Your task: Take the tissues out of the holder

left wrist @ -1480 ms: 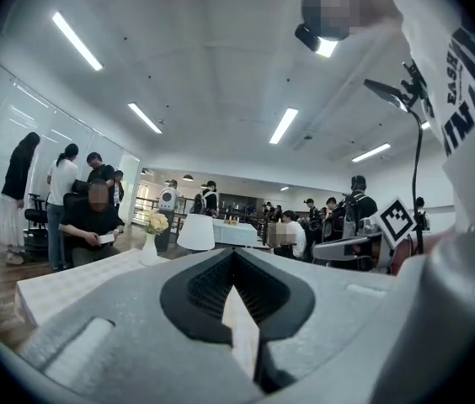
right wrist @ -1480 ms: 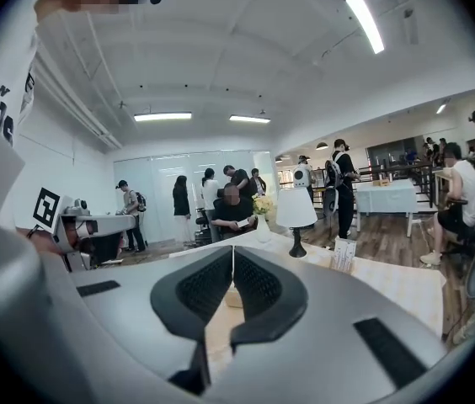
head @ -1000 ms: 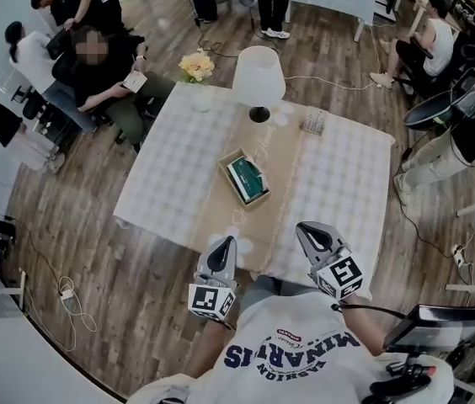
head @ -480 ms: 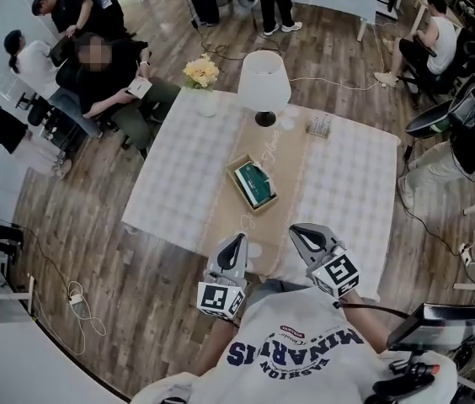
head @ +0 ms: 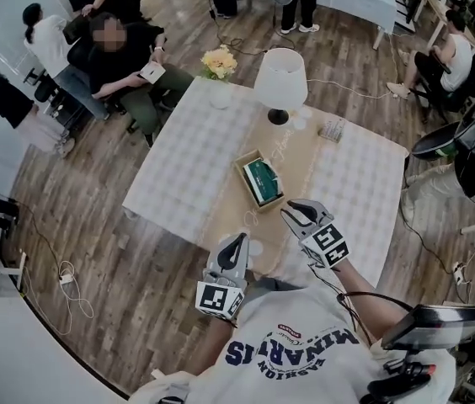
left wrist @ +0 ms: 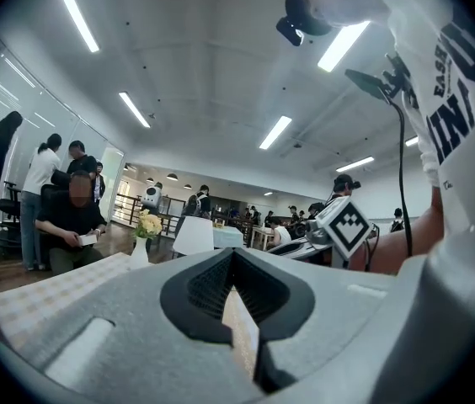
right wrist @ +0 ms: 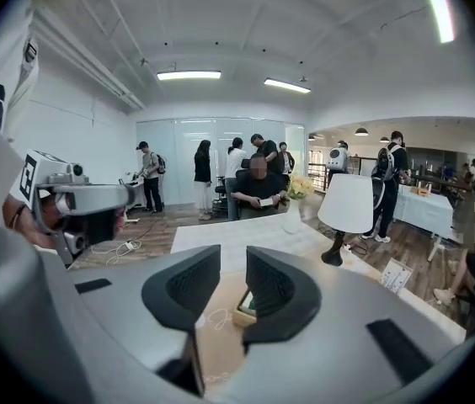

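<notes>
The right gripper (head: 293, 212) has come forward over the near edge of the white checked tabletop (head: 183, 154) toward the light wooden tissue holder (head: 253, 194), and its jaws have just been opening to a narrow gap with nothing between them. The holder lies on the beige runner (head: 237, 215) just beyond that gripper, with the green pack of tissues (head: 264, 178) inside it and a white table lamp (head: 280, 76) farther off behind it. The left gripper (head: 235, 244) hangs on the person's side of the holder at the tabletop's edge, its jaws pressed together and empty.
</notes>
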